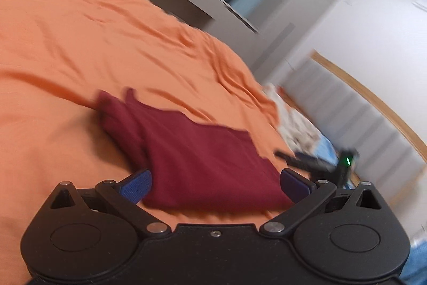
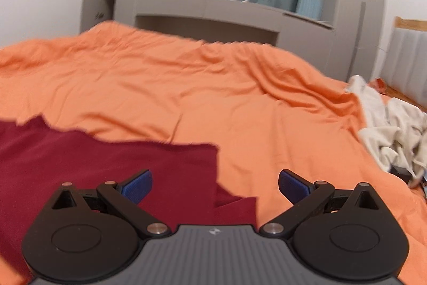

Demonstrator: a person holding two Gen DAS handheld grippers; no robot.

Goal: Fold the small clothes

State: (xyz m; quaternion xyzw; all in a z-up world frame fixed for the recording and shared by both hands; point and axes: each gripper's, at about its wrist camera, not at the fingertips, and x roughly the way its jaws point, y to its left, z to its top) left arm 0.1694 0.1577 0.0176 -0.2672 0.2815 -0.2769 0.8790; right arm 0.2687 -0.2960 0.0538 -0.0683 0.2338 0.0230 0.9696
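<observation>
while both grippers, left (image 1: 215, 184) and right (image 2: 215, 184), are spread empty, the maroon garment (image 1: 197, 151) near the bed's (image 2: 160, 87) edge should be pinched at its corners.

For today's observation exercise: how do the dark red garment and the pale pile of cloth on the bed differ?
The dark red garment lies flat with straight edges; the pale pile is crumpled. The garment lies before both open grippers; the pile sits at the bed's far right edge. Both rest on the orange cover.
</observation>
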